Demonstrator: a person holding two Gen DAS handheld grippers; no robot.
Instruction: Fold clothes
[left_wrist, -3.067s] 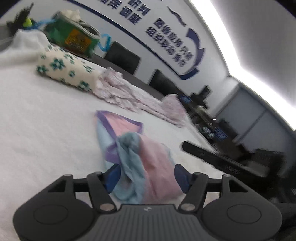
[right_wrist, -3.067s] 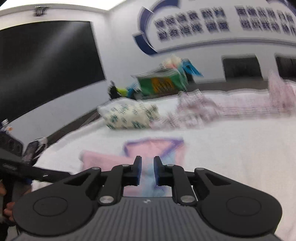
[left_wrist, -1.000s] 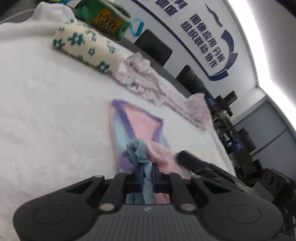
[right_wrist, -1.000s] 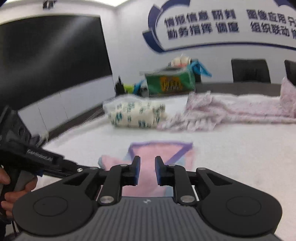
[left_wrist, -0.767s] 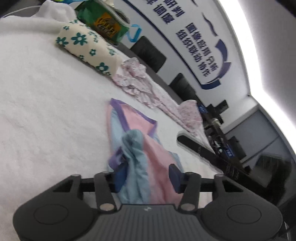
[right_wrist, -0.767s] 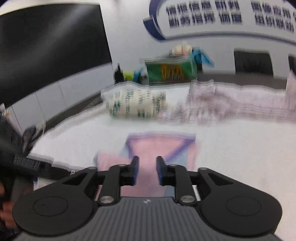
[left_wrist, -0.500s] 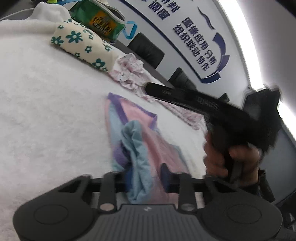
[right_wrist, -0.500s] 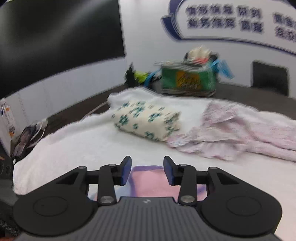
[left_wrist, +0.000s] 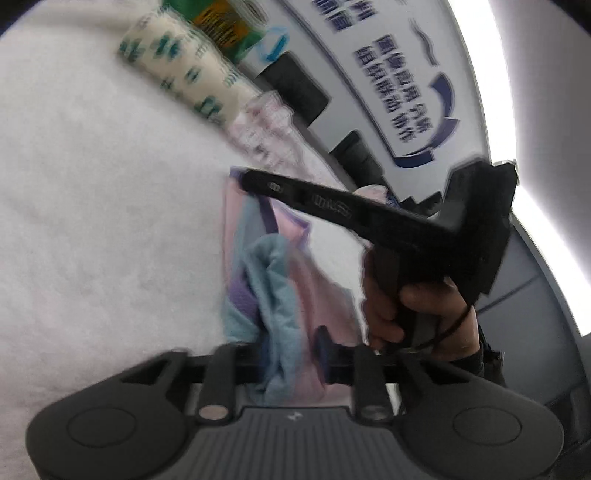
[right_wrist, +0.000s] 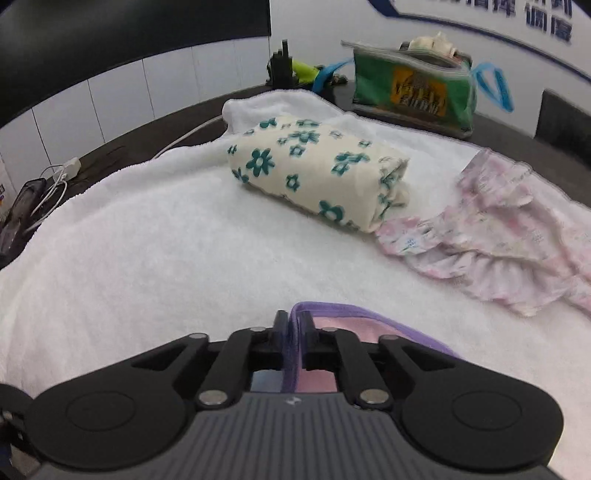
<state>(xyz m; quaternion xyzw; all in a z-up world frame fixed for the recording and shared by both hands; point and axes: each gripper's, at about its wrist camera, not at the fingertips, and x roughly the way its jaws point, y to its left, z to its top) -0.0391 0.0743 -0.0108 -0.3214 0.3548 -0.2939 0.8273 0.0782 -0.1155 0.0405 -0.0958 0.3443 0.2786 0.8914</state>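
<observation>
The right gripper (right_wrist: 293, 325) is closing on the purple edge of the pink and blue garment (left_wrist: 280, 266), which lies on the white towel (right_wrist: 166, 258). The left gripper (left_wrist: 291, 343) is opening around its bunched blue end, no longer pinching it. Next, I think, the right one must lift that edge and fold it over.

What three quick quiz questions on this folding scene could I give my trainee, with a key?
1. True or false: the right tongs have the purple hem of the pink garment between them.
2. Which lies directly against the floral bundle: (a) the pink ruffled garment, (b) the green bag?
3. Fill in: between the left tongs, whose jaws are opening, lies bunched ____ cloth.

Key: 1 true; 2 a; 3 blue.
</observation>
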